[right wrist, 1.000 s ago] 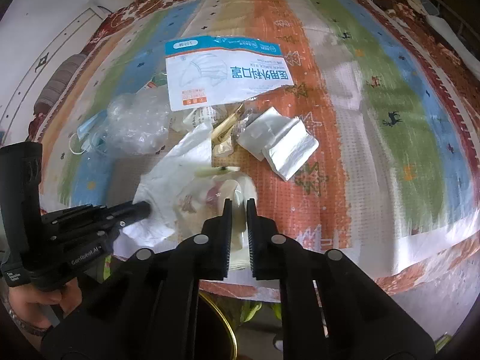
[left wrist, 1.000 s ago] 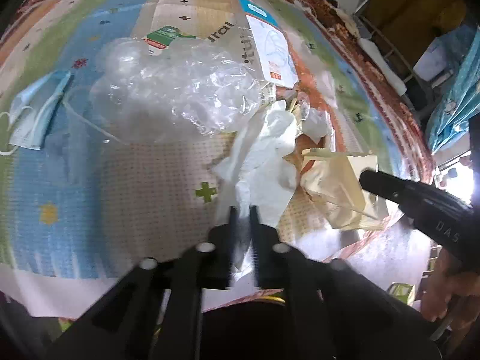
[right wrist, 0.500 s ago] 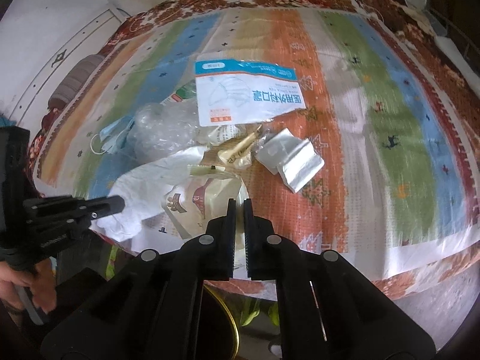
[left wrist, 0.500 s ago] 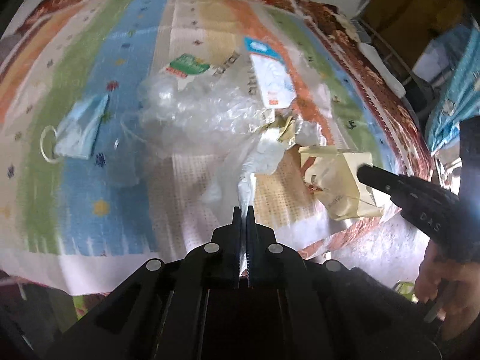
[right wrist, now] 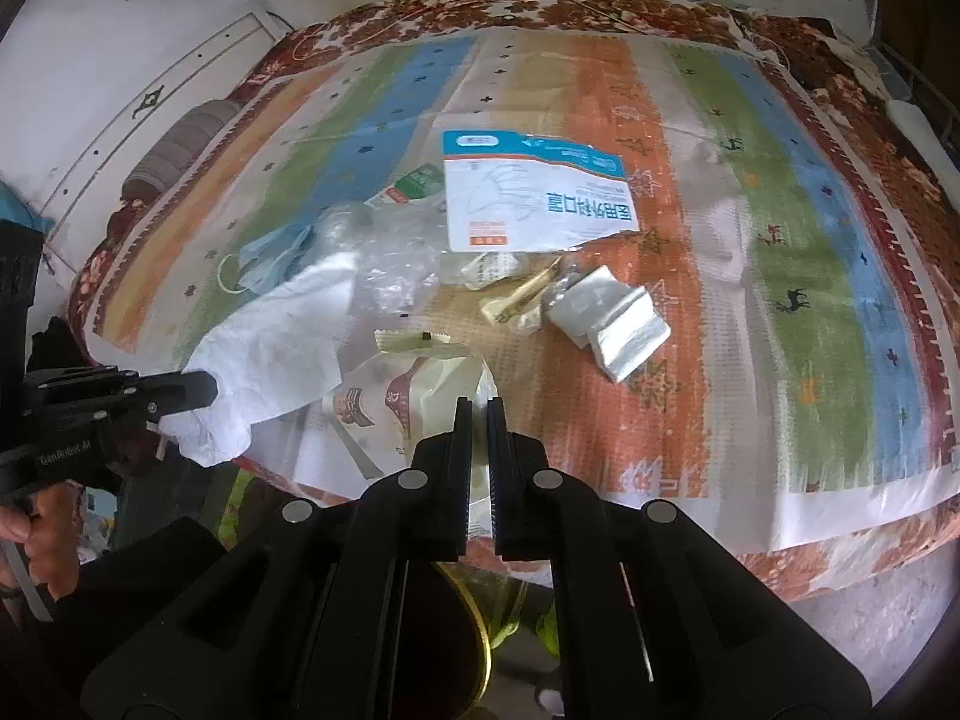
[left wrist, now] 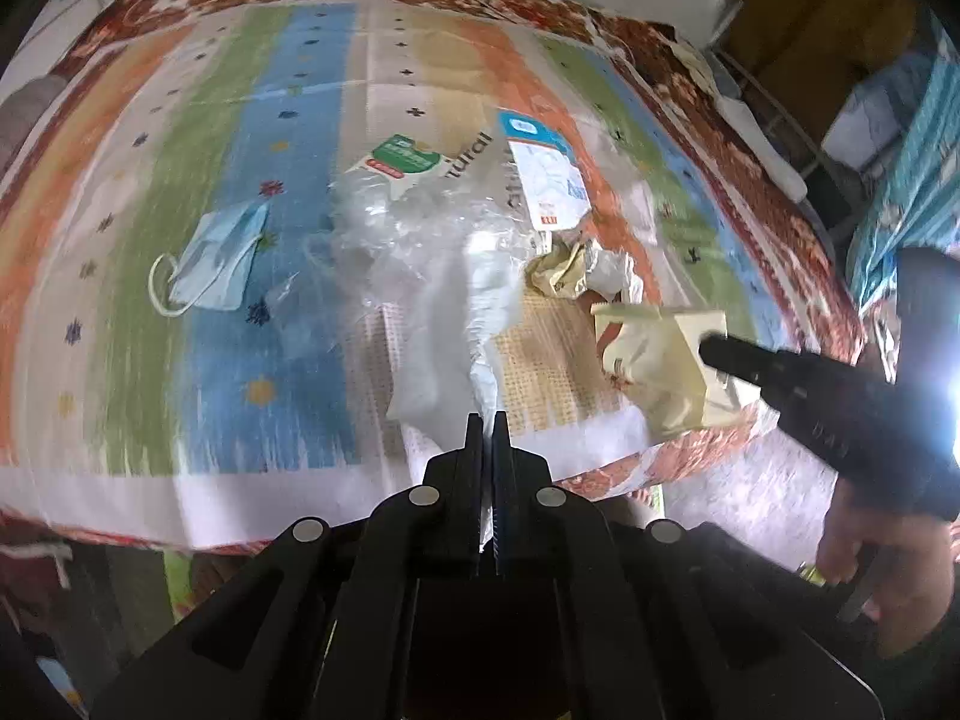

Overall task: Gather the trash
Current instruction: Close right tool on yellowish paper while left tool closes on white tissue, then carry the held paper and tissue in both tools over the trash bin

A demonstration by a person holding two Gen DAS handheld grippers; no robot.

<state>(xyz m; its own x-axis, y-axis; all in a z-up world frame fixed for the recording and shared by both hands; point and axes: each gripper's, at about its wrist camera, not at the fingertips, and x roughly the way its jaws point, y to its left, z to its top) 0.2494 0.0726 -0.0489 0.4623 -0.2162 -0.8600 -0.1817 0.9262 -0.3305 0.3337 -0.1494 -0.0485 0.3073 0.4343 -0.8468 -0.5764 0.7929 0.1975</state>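
Observation:
Trash lies on a striped cloth [right wrist: 780, 240]. My left gripper [left wrist: 489, 420] is shut on a white crumpled tissue sheet [left wrist: 474, 312], which hangs stretched from its tips; from the right wrist view the same gripper [right wrist: 180, 390] holds that sheet [right wrist: 270, 354] off the cloth's near edge. My right gripper [right wrist: 478, 405] is shut on a cream snack bag [right wrist: 414, 390], seen lifted at the cloth's edge [left wrist: 654, 372] from the left. A blue face mask [left wrist: 216, 258], crumpled clear plastic [left wrist: 414, 228] and a white-and-blue mask packet [right wrist: 528, 192] still lie on the cloth.
Folded white tissue packs [right wrist: 612, 324] and a small cream wrapper [right wrist: 522, 300] lie right of the pile. A green-labelled packet [left wrist: 402, 159] sits behind the plastic. A yellow-rimmed container [right wrist: 480, 630] shows below the cloth's near edge. A hand [left wrist: 888, 576] holds the right gripper.
Both grippers rose and drew back toward the cloth's near edge. The white sheet got pulled up and stretched out of the pile. The cream bag lifted with the right gripper.

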